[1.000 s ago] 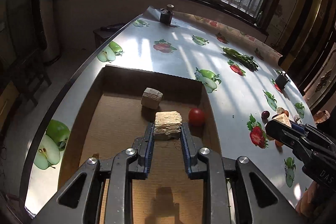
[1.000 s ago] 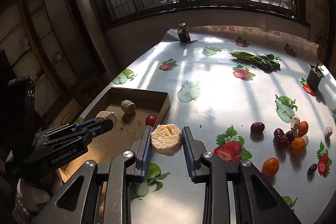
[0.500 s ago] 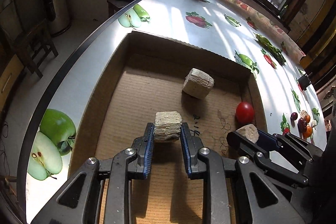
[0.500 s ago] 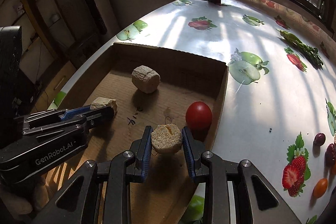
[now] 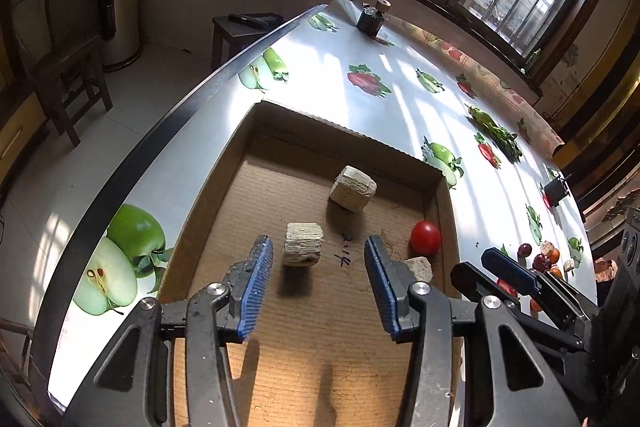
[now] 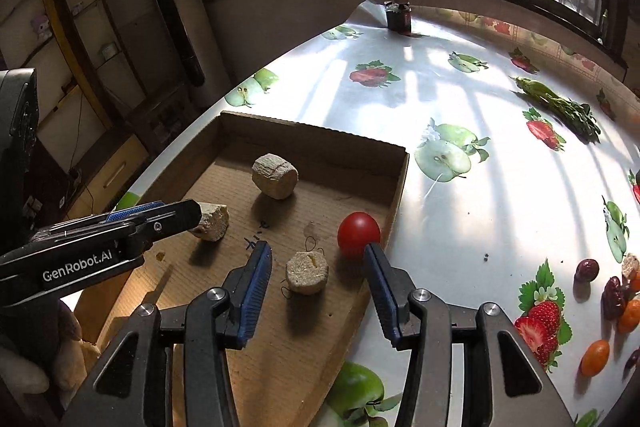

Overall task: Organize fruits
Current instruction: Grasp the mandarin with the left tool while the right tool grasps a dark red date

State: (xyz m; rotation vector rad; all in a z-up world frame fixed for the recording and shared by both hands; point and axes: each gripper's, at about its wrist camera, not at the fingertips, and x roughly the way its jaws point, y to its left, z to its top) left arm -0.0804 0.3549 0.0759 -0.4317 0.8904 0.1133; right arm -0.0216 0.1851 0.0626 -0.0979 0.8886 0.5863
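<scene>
Corn pieces released into the cardboard tray

Corn piece (image 5: 303, 245), squarish and pale, lies on the floor of the cardboard tray (image 5: 224, 163) between the jaws of the left gripper (image 5: 319, 283), nearer the left pad and touching neither. Those jaws have just been opening and now stand apart, gripping nothing. Rounder corn chunk (image 6: 307, 273) lies between the jaws of the right gripper (image 6: 318, 285), also clear of both pads; these jaws too have just been opening and hold nothing. Just past the right gripper's right jaw tip sits a red tomato (image 6: 359, 234), close to the tray's right wall. Well beyond both sets of jaws, toward the tray's far wall, rests a third corn piece (image 6: 275, 176). The tray stands on a desk (image 6: 460, 187) covered with a fruit-print cloth. Far to the right of the right gripper's jaws, small loose fruits (image 6: 612, 303), dark red and orange, lie on the desk. Beyond them lies a green leafy bundle (image 6: 560, 107), and at the far edge a small dark jar (image 6: 398, 13).
</scene>
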